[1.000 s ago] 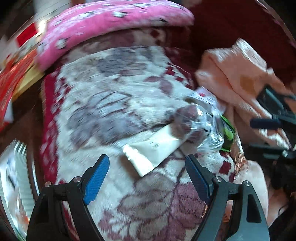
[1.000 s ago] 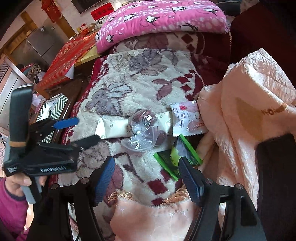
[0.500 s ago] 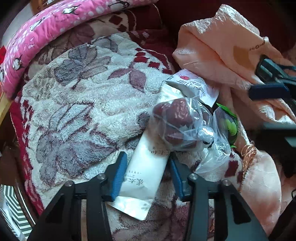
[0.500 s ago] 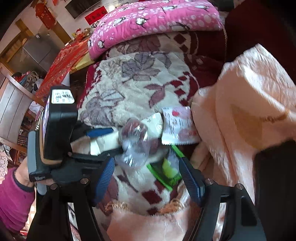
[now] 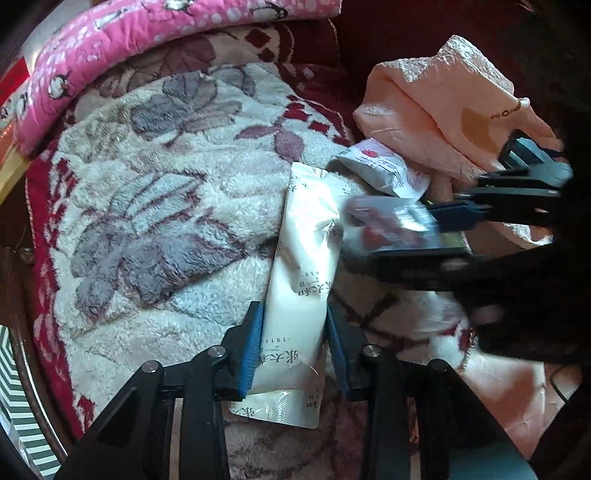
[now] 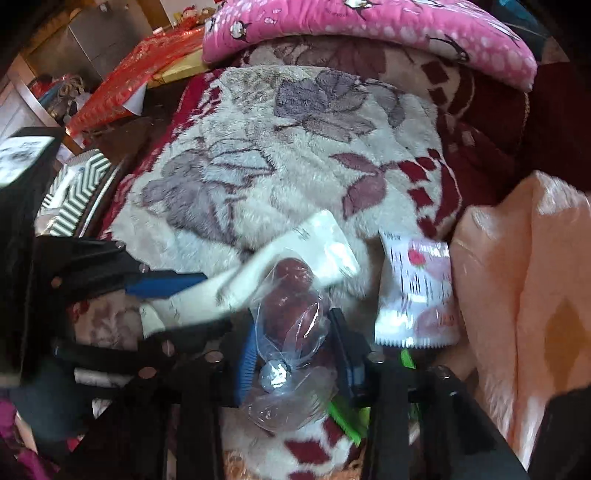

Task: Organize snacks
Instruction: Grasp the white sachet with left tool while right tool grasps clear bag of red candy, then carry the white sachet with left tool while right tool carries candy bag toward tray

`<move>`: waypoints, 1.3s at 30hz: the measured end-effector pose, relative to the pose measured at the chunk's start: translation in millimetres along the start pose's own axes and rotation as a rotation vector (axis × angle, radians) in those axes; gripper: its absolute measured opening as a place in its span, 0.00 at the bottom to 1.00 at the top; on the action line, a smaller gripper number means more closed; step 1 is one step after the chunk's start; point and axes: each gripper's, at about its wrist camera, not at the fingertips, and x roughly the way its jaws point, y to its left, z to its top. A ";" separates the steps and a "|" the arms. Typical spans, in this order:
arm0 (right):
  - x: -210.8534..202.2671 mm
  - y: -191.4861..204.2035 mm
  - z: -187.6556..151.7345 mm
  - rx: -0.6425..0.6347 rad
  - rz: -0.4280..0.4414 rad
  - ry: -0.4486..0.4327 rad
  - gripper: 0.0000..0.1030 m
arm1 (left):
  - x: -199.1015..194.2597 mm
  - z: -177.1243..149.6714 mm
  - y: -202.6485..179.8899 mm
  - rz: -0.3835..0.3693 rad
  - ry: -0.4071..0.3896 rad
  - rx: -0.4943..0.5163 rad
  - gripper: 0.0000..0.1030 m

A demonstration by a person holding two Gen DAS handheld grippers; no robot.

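White foil is showing between the blue pads of the left gripper (image 5: 291,347), which is pinching the near end of a long white packet (image 5: 306,266). The packet is lying lengthwise on a plush blanket (image 5: 155,206) with grey and maroon leaves, its far end pointing toward a small white wrapper (image 5: 384,171) printed with a red berry. That wrapper is resting at the blanket's edge, touching a peach cloth (image 5: 436,96).

The right gripper (image 6: 291,350) is pressing its pads against the sides of a clear bag (image 6: 291,317) holding dark red fruit; the bag's knotted neck is sitting between the fingers. The bag is lying partly over the white packet (image 6: 295,254), just left of the berry wrapper (image 6: 417,288). A green packet (image 6: 347,417) is peeking out under the right finger.

In the left view the right gripper (image 5: 417,232) is appearing blurred, beside the packet's middle. In the right view the left gripper (image 6: 173,299) is reaching in from the left onto the packet.

A pink penguin pillow (image 6: 369,26) is lying along the blanket's far edge.
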 end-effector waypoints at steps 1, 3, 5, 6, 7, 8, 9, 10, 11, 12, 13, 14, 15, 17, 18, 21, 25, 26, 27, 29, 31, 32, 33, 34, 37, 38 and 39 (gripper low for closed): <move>-7.8 -4.1 -5.3 0.017 0.000 -0.018 0.35 | 0.3 -0.2 -1.9 0.014 -0.007 0.006 0.39; -19.0 -10.4 -11.7 0.040 -0.001 -0.035 0.35 | 4.1 3.9 -5.7 0.029 -0.008 0.008 0.43; -26.3 -17.1 -17.5 0.067 0.010 -0.040 0.35 | 9.0 12.0 -10.3 0.049 -0.016 0.004 0.56; -29.2 -19.8 -20.0 0.078 0.014 -0.044 0.35 | 10.9 15.3 -11.1 0.050 -0.014 -0.002 0.60; -30.9 -20.8 -21.1 0.084 0.017 -0.047 0.35 | 14.4 19.4 -11.4 0.050 -0.013 -0.009 0.62; -32.6 -21.8 -22.2 0.087 0.019 -0.050 0.35 | 16.7 21.6 -11.9 0.066 -0.012 -0.013 0.62; -33.2 -21.6 -21.6 0.087 0.020 -0.053 0.34 | 18.3 22.1 -11.8 0.080 -0.004 -0.013 0.56; -34.2 -21.4 -21.9 0.087 0.022 -0.055 0.33 | 19.8 22.4 -11.5 0.097 0.001 -0.014 0.42; -35.2 -20.8 -22.2 0.086 0.027 -0.057 0.31 | 17.4 21.1 -9.9 0.105 -0.003 -0.019 0.35; -35.9 -20.3 -22.5 0.086 0.030 -0.062 0.29 | 16.1 20.5 -7.0 0.096 -0.002 -0.028 0.32; -36.8 -19.7 -22.6 0.086 0.033 -0.068 0.25 | 13.1 19.0 -0.9 0.077 0.000 -0.058 0.30; -37.7 -18.6 -22.5 0.085 0.036 -0.072 0.22 | 11.9 18.2 5.4 0.060 0.002 -0.089 0.27; -37.7 -17.0 -21.9 0.082 0.042 -0.073 0.21 | 10.2 16.3 9.5 0.054 0.004 -0.108 0.26; -33.5 -12.4 -20.7 0.068 0.039 -0.062 0.18 | 3.8 8.3 14.9 0.079 0.003 -0.129 0.25; -31.7 -10.6 -20.1 0.063 0.025 -0.062 0.18 | 1.2 4.8 16.2 0.096 0.003 -0.137 0.25; -36.4 -13.6 -17.8 0.096 0.006 -0.125 0.25 | -12.2 -8.2 24.1 0.108 -0.012 -0.196 0.25; -19.6 -7.4 -6.2 0.059 -0.017 -0.090 0.69 | -28.0 -23.3 28.4 0.099 -0.031 -0.244 0.25; -9.4 -4.6 -2.5 0.031 -0.059 -0.063 0.69 | -31.4 -27.5 29.3 0.090 -0.032 -0.257 0.25; 1.0 -3.1 -0.8 0.020 -0.070 -0.029 0.68 | -34.8 -31.7 29.6 0.088 -0.031 -0.268 0.25; 17.5 -0.7 -2.6 0.008 -0.067 0.024 0.40 | -42.9 -41.2 31.1 0.090 -0.040 -0.288 0.25; 17.5 1.0 -5.1 -0.016 -0.088 0.019 0.33 | -50.5 -49.4 32.8 0.101 -0.048 -0.309 0.26; 12.2 0.1 -6.1 -0.001 -0.057 0.016 0.30 | -55.9 -54.8 34.8 0.111 -0.054 -0.327 0.26; 7.1 -0.3 -6.2 0.010 -0.031 0.007 0.29 | -60.6 -58.4 36.2 0.116 -0.061 -0.339 0.26; -0.9 2.3 -6.8 0.011 -0.013 -0.009 0.28 | -66.7 -62.2 38.3 0.119 -0.073 -0.351 0.26; -21.5 20.0 -10.2 -0.022 -0.005 -0.055 0.28 | -84.7 -72.4 44.5 0.154 -0.103 -0.384 0.26; -28.6 26.3 -10.5 -0.021 0.017 -0.069 0.28 | -91.7 -76.3 46.8 0.176 -0.114 -0.393 0.26; -32.9 31.5 -10.6 -0.021 0.032 -0.078 0.28 | -96.2 -79.1 49.0 0.186 -0.120 -0.403 0.26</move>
